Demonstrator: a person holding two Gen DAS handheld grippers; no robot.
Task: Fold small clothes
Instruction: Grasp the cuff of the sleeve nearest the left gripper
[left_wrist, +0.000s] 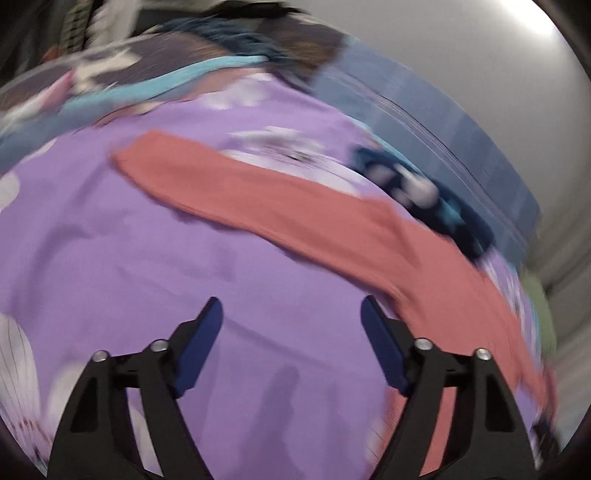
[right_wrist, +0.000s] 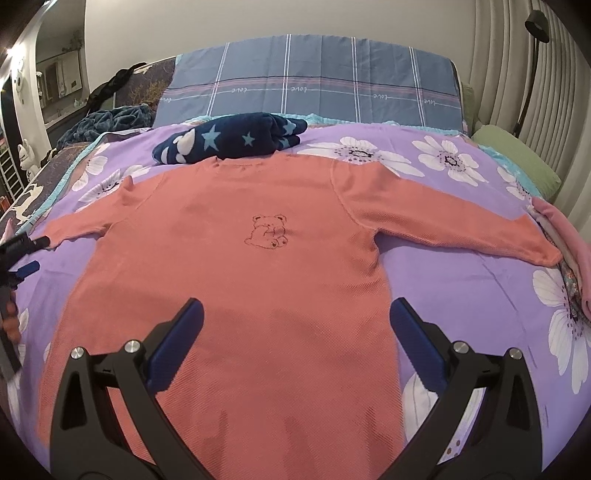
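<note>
A salmon-pink long-sleeved shirt (right_wrist: 240, 258) with a small bear drawing lies flat, sleeves spread, on a purple flowered bedspread (right_wrist: 461, 288). My right gripper (right_wrist: 295, 321) is open and empty, hovering over the shirt's lower body. My left gripper (left_wrist: 291, 317) is open and empty over bare purple bedspread (left_wrist: 147, 258), just left of the shirt's left sleeve (left_wrist: 295, 210); this view is blurred. The left gripper also shows in the right wrist view (right_wrist: 27, 254) at the far left, by the left cuff.
A folded navy blanket with stars (right_wrist: 229, 140) lies just beyond the shirt's collar. A blue plaid pillow (right_wrist: 314, 81) stands behind it. Folded pink clothes (right_wrist: 569, 236) lie at the right sleeve's end. A green pillow (right_wrist: 517, 155) is at the far right.
</note>
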